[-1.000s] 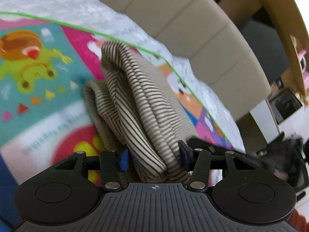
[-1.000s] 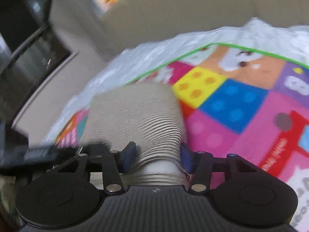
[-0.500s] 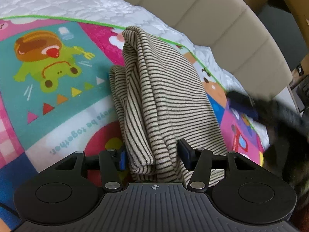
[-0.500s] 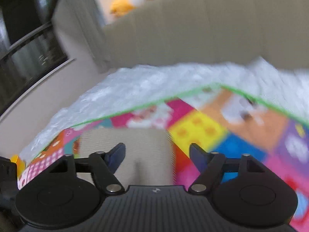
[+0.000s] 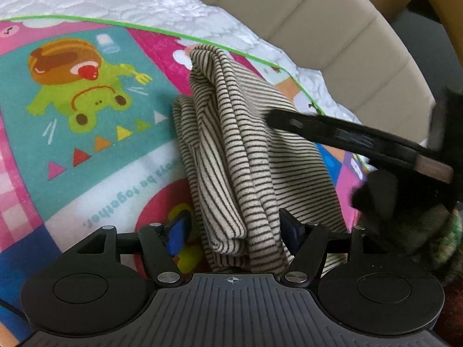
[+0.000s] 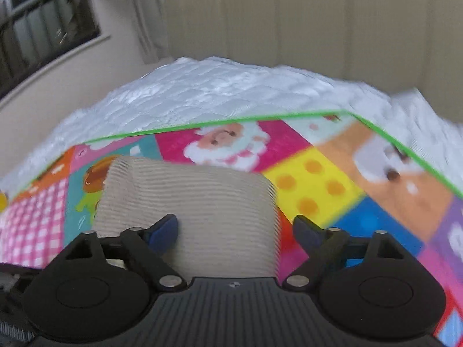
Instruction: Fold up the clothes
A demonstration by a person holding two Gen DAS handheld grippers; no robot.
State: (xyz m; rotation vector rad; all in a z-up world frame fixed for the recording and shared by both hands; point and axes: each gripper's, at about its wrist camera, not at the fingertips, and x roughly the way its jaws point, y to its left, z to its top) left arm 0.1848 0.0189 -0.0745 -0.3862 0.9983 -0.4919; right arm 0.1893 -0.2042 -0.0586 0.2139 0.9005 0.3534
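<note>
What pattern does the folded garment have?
Thin dark stripes on cream; the garment shows best in the left wrist view.

Black grippers (image 5: 233,228), blue fingertip pads (image 5: 176,231).

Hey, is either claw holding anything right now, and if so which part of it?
The left claw straddles the near folded end of the striped top, but a gap shows at one pad. The right claw is open, holding nothing.
</note>
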